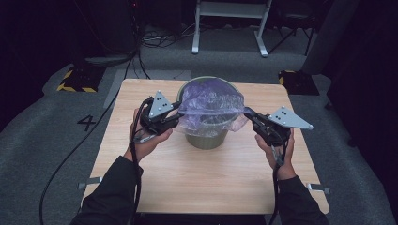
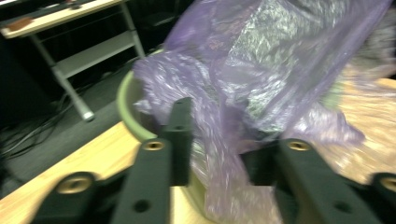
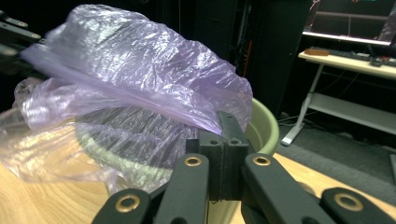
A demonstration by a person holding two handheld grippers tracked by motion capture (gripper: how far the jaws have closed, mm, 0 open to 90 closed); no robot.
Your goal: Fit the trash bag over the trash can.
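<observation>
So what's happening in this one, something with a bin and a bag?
A person is fitting a purple plastic bag into a green bin on the wooden table, with handheld tongs. The right tongs are shut on the bag's edge at the bin's rim. The left tongs stand apart with bag film between the jaws, not pinched. The bag bunches above the bin, not yet over the rim.

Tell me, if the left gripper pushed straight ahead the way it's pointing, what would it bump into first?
Most likely the purple plastic bag, whose film already hangs between the left gripper jaws. Just behind it is the green bin rim; the blurred picture leaves depth uncertain.
</observation>
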